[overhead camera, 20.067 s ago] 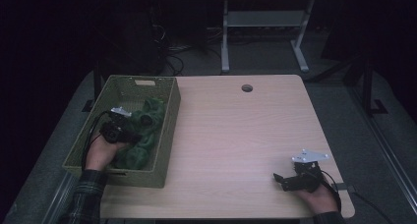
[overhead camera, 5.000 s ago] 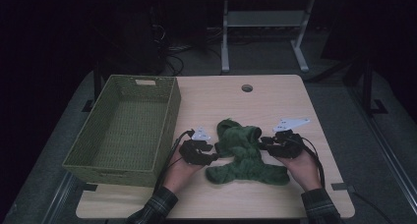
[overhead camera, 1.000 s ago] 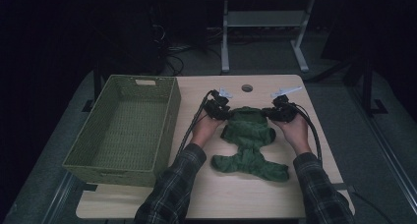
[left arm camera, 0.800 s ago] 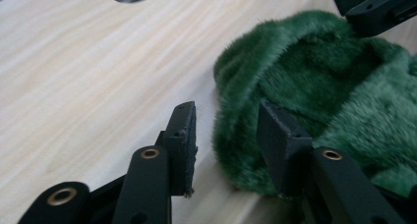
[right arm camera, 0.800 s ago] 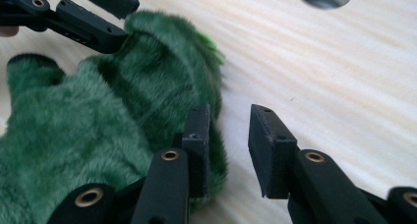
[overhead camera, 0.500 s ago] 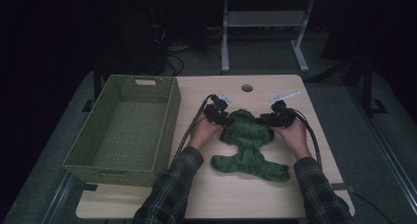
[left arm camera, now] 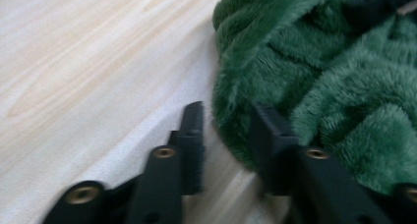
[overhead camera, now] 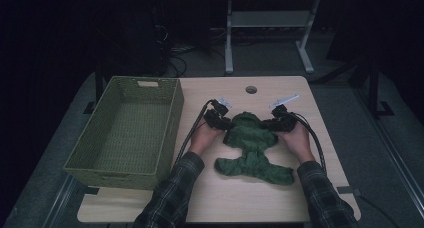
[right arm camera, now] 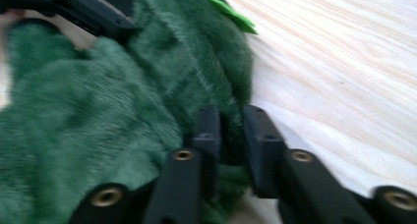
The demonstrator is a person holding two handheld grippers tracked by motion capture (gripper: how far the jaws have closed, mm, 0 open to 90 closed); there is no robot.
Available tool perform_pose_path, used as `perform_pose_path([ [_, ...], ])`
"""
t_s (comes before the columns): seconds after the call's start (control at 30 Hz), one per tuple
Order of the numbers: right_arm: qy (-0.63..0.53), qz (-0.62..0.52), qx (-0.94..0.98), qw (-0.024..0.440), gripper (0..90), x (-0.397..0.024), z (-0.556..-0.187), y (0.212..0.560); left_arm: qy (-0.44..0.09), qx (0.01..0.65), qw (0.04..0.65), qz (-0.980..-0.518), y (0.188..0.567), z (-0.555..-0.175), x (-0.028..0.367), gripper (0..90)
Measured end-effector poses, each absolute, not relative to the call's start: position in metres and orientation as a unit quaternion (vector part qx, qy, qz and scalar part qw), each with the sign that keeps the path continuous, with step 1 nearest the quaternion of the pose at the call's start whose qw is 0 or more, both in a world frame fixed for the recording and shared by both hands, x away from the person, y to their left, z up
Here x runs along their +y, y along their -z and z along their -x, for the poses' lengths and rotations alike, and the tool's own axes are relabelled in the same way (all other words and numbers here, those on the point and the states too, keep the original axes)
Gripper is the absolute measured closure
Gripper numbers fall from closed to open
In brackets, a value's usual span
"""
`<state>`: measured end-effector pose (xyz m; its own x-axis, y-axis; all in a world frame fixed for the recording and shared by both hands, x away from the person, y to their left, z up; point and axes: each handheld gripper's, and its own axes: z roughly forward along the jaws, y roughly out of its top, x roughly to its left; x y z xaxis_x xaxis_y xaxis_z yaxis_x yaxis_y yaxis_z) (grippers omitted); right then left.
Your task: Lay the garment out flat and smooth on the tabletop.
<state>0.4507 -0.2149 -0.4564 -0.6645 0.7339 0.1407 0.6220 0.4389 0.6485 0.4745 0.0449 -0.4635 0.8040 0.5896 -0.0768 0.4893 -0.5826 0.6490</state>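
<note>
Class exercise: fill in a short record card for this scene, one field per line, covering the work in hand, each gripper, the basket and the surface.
work in hand: spreading a green fleece garment flat on the table
left gripper: jaws just closing, garment edge between them, gap beside one jaw
right gripper: jaws just closing, pinching a fold of the garment
basket: green woven, nothing inside, left of the garment
table: light wood, round hole near its far edge

high view: dim, dark surround | gripper views: bright, motion-blurred
</note>
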Motion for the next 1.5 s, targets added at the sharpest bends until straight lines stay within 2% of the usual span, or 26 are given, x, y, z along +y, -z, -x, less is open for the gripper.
perform_pose_path([
  [0.07, -0.345, -0.407, 0.841, 0.086, 85.2, -0.218, -0.451, 0.457, -0.073, 0.301, 0.342, -0.887, 0.464, -0.475, 0.045, 77.9],
  [0.1, -0.343, -0.410, 0.840, 0.090, 86.1, -0.219, -0.451, 0.457, -0.075, 0.301, 0.339, -0.888, 0.464, -0.474, 0.043, 85.7],
  [0.17, -0.345, -0.412, 0.837, 0.104, 87.1, -0.224, -0.449, 0.454, -0.083, 0.302, 0.337, -0.888, 0.463, -0.474, 0.042, 89.5],
  [0.23, -0.353, -0.418, 0.830, 0.112, 87.9, -0.230, -0.446, 0.453, -0.096, 0.301, 0.328, -0.890, 0.461, -0.474, 0.043, 89.9],
  [0.37, -0.364, -0.434, 0.817, 0.109, 89.0, -0.246, -0.443, 0.454, -0.125, 0.317, 0.345, -0.874, 0.453, -0.472, 0.050, 90.0],
  [0.63, -0.363, -0.449, 0.810, 0.098, 88.6, -0.252, -0.441, 0.471, -0.126, 0.315, 0.380, -0.860, 0.451, -0.474, 0.048, 89.7],
  [0.77, -0.363, -0.443, 0.813, 0.103, 86.1, -0.249, -0.442, 0.472, -0.126, 0.296, 0.373, -0.870, 0.452, -0.472, 0.038, 84.5],
  [0.93, -0.380, -0.445, 0.804, 0.100, 72.1, -0.258, -0.437, 0.463, -0.126, 0.301, 0.376, -0.867, 0.447, -0.469, 0.045, 82.7],
  [1.13, -0.392, -0.449, 0.797, 0.097, 66.1, -0.267, -0.427, 0.446, -0.125, 0.295, 0.382, -0.867, 0.433, -0.458, 0.059, 75.6],
  [1.4, -0.388, -0.451, 0.796, 0.111, 53.3, -0.267, -0.400, 0.430, -0.110, 0.290, 0.389, -0.867, 0.424, -0.424, 0.080, 64.9],
  [1.5, -0.393, -0.448, 0.793, 0.126, 52.7, -0.266, -0.391, 0.426, -0.107, 0.286, 0.389, -0.869, 0.424, -0.411, 0.084, 60.3],
])
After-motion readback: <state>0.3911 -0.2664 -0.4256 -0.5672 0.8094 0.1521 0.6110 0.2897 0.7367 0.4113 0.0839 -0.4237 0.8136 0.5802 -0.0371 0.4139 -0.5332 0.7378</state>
